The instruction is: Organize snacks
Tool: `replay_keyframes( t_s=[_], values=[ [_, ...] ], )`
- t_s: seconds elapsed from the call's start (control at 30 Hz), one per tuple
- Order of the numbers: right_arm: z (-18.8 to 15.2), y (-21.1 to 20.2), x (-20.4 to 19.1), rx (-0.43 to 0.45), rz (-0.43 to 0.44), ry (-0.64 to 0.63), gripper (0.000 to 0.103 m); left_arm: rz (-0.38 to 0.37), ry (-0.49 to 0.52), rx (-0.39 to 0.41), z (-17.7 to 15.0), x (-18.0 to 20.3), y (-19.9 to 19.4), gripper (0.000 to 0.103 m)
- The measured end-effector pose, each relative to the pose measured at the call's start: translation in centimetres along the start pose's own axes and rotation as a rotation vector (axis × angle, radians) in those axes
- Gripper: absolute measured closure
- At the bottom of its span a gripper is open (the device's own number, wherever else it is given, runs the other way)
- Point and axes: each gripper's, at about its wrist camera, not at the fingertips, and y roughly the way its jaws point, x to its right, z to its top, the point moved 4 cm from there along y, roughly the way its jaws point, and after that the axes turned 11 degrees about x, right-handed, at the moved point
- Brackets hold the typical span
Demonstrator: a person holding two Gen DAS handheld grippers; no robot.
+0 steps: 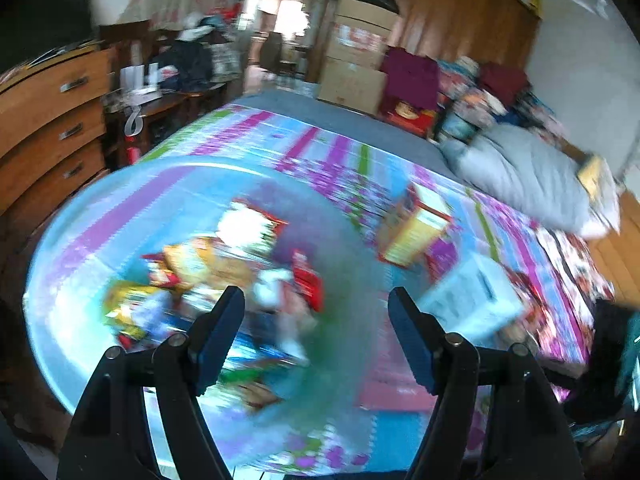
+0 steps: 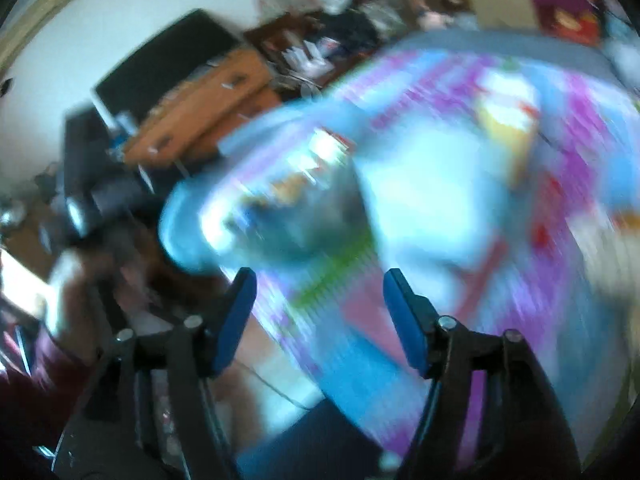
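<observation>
Though both views are smeared with blur, the bed (image 1: 352,120) fills most of the room, covered by a bright foam play mat (image 1: 256,136) in blue, purple and pink with green stripes, and a grey quilt (image 1: 520,176) is bunched at its far right side. On the near left part of the mat sits a large round, clear blue tub (image 1: 80,216), and the pile of snacks (image 1: 224,276) lies inside it: red, yellow and white packets heaped at mixed angles, too blurred to name one by one or to give any single packet's direction. Outside the tub, to its right on the mat, a yellow and red snack box (image 1: 416,228) stands tilted, its long axis running from near left up toward far right. Just nearer than that, a pale box (image 1: 472,296) lies beside it, also off square to the mat's stripes. A wooden chest of drawers (image 1: 52,116) stands along the left wall. The left hand-held gripper (image 1: 316,336) hovers over the tub's near right edge with its jaws spread wide and nothing between them. The right hand-held gripper (image 2: 318,316) is likewise spread wide and empty, aimed at the mat just right of the tub.
</observation>
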Motion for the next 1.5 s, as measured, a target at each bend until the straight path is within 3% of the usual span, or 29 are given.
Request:
replay_keyframes(
  t_s=[0.13,0.27,0.43,0.53,0.67,0.83,0.97,1.1,1.17,1.27,1.5],
  values=[
    [-7.2,-4.0,8.3,-0.073,-0.169,0.154,0.035,-0.106,0.041,-0.020,-1.5,5.2,0.2,0.028],
    [-9.7,-10.3,16.0,0.010,-0.305,0.319,0.035,-0.231,0.116,-0.052,-3.4,11.9,0.1,0.028],
    [-8.0,-18.1,27.8,0.223,-0.498,0.485,0.034,-0.323,0.199,-0.138,-6.0,18.8,1.4,0.028],
    [-6.4,-20.3,33.6,0.297,-0.522,0.561,0.034,-0.334,0.213,-0.183,-7.1,21.3,2.5,0.028],
    [-3.2,-20.7,38.6,0.322,-0.541,0.523,0.034,-0.330,0.249,-0.223,-8.2,23.9,3.5,0.028],
    [0.7,-19.5,46.2,0.282,-0.575,0.527,0.034,-0.312,0.256,-0.262,-9.3,25.0,4.8,0.028],
    [2.2,-17.6,48.8,0.257,-0.577,0.505,0.034,-0.301,0.262,-0.303,-10.4,25.3,5.7,0.028],
    [2.6,-14.9,49.4,0.238,-0.557,0.476,0.020,-0.294,0.283,-0.333,-11.3,25.8,6.2,0.028],
    [2.6,-14.1,48.2,0.224,-0.512,0.471,0.022,-0.297,0.283,-0.339,-11.4,25.8,6.3,0.028],
    [2.1,-12.5,44.6,0.162,-0.452,0.393,0.039,-0.303,0.278,-0.344,-11.7,25.9,6.5,0.028],
    [0.3,-11.3,36.9,0.132,-0.434,0.276,0.042,-0.332,0.266,-0.370,-13.4,26.3,5.4,0.028]
  ],
)
